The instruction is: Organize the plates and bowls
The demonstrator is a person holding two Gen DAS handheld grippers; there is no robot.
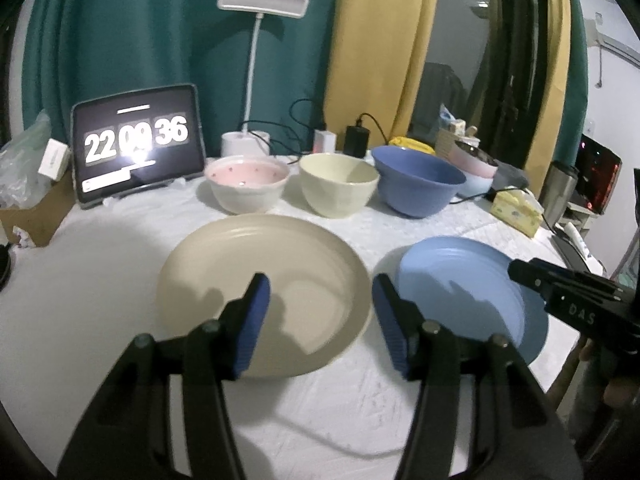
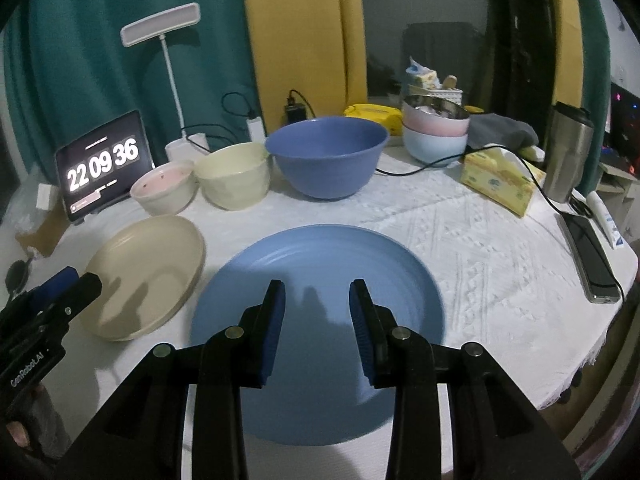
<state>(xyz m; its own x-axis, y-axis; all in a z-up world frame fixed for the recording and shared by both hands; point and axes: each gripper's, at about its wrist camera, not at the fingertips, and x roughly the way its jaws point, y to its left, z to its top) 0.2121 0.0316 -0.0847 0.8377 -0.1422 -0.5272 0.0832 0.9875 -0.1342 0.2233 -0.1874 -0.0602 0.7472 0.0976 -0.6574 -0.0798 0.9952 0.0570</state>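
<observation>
A cream plate (image 1: 280,264) lies on the white tablecloth with a blue plate (image 1: 452,276) to its right. Behind them stand a pink-lined bowl (image 1: 247,188), a cream bowl (image 1: 338,188) and a dark blue bowl (image 1: 418,186). My left gripper (image 1: 320,312) is open and empty, hovering over the cream plate's near right edge. My right gripper (image 2: 317,316) is open and empty above the blue plate (image 2: 332,264). The cream plate (image 2: 152,264), the bowls (image 2: 327,156) and the left gripper (image 2: 64,284) show in the right wrist view.
A tablet clock (image 1: 138,142) and a desk lamp (image 1: 262,2) stand at the back left. Stacked pink and pale blue bowls (image 2: 435,136), a tissue pack (image 2: 500,180), a steel tumbler (image 2: 568,152) and a phone (image 2: 592,256) with cables sit at the right. The table edge (image 2: 600,344) is near the right.
</observation>
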